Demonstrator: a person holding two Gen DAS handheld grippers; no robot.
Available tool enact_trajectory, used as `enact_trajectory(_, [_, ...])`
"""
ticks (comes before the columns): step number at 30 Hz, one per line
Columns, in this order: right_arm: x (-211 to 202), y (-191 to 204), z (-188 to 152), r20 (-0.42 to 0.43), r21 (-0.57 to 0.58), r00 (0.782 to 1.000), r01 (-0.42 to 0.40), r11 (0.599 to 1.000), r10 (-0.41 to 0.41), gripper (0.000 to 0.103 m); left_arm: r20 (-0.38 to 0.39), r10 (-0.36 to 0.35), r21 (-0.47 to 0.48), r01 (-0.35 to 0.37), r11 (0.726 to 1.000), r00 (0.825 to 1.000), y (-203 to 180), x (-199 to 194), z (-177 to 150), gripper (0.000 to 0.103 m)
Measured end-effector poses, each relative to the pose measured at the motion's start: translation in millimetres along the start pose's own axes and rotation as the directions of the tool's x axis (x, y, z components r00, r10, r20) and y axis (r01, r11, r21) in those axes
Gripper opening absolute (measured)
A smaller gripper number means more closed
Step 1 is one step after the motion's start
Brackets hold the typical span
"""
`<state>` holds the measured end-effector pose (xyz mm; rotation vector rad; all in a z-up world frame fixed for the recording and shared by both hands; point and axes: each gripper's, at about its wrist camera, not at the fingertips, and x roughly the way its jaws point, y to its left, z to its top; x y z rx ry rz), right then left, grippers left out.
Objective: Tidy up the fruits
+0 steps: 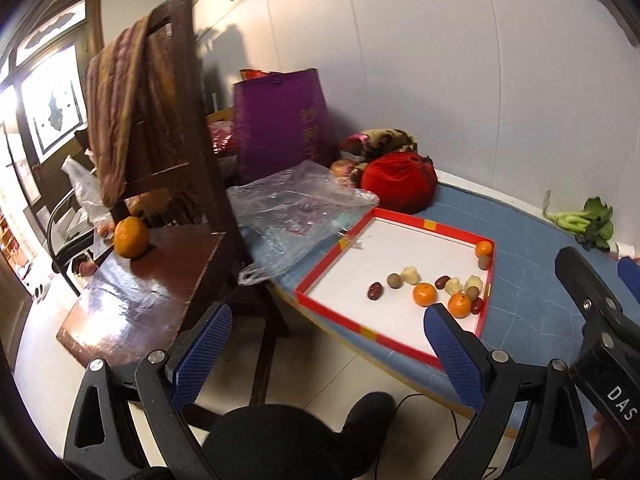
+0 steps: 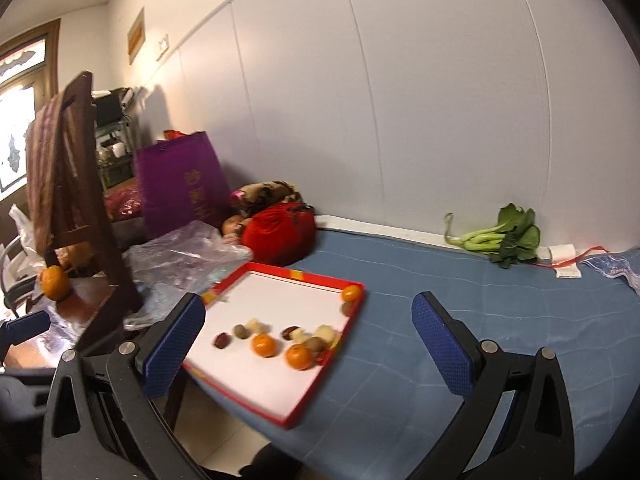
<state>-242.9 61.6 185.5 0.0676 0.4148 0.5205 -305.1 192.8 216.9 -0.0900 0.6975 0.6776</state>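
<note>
A shallow red-rimmed tray [image 1: 400, 236] with a smooth white floor sits on a blue quilted table cover [image 2: 500, 320], holding round glossy oranges [image 1: 424, 294], wrinkled dark-red dates [image 1: 375, 291] and pale knobbly pieces clustered toward its right side. Another orange [image 1: 131, 231] rests apart on a polished wooden chair seat [image 1: 152, 272]. The left gripper [image 1: 328, 320] and right gripper [image 2: 308, 312], each with blue textured pads, hover with jaws spread wide, holding nothing. Crinkled clear plastic [image 1: 296, 204] lies beside the tray.
</note>
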Motion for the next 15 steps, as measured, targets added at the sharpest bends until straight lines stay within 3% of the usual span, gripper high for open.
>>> enact_trajectory(7, [-25.7,14.1,2.7,0.041,0.001,0.998,-0.048,0.999,0.048,0.103,0.052,-0.014,-0.064,0.017,0.998,0.999,26.1,-31.5,-1.8,0.098])
enact_trajectory(15, [-54.3,27.0,13.7,0.132,-0.018,0.990,-0.046,0.999,0.048,0.103,0.142,-0.047,-0.121,0.064,0.991,0.989,38.3,-52.7,1.9,0.098])
